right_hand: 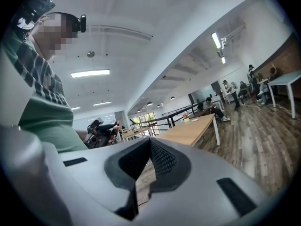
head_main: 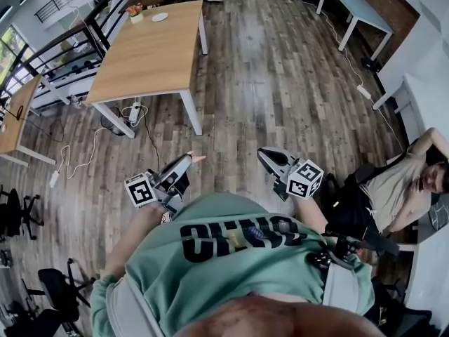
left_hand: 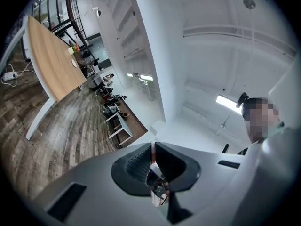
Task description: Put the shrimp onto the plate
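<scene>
Standing on a wood-plank floor (head_main: 280, 83), a person in a green shirt (head_main: 231, 258) holds both grippers out in front of the body, low in the head view. The left gripper (head_main: 191, 159), at lower left of centre, is clamped on the shrimp (head_main: 199, 159), which shows as a small pinkish tip past the jaw ends. In the left gripper view the jaws stand almost together, with a thin pink sliver of the shrimp (left_hand: 153, 150) pinched between the ribbed pads. The right gripper (head_main: 261, 153), just right of centre, has its jaws closed; in the right gripper view their tips meet and nothing sits between them. The white plate (head_main: 160, 17) lies at the far end of the wooden table (head_main: 151, 55) in the upper left of the head view, well apart from both grippers, beside a small flower pot (head_main: 135, 12). A seated person (head_main: 407, 181) is at the right edge.
</scene>
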The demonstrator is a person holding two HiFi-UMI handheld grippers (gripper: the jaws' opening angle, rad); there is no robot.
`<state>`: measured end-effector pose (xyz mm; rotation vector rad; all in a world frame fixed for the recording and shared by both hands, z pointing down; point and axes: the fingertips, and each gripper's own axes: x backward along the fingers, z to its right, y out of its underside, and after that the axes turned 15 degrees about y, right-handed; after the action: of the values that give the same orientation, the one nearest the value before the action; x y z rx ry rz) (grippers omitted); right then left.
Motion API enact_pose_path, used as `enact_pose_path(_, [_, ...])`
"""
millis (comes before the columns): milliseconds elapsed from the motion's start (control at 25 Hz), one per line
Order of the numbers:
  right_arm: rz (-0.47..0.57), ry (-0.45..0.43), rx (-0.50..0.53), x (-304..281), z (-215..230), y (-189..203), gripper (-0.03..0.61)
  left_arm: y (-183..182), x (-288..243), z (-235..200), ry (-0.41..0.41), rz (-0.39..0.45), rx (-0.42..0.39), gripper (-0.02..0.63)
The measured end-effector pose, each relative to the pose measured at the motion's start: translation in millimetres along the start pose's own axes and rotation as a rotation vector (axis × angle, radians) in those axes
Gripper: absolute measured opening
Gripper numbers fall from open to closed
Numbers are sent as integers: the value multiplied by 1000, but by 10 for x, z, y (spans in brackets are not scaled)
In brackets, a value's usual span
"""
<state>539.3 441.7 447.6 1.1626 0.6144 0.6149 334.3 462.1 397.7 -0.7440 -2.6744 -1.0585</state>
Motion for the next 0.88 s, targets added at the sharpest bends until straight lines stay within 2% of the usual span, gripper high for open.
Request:
enact_pose_path(280, [-11,13,82,-816,-585,-170,8,-648,805,-155,47,55,-20,29])
enact_pose_path(640, [-2,-32,139,-2058,-1648,-371,8,-1761,2061,-269,60,120,-58,29])
enact_pose_path(880, [-27,-67,186,-2695,-2072,-403,8,-2159,2707,-338,53,170,-91,29])
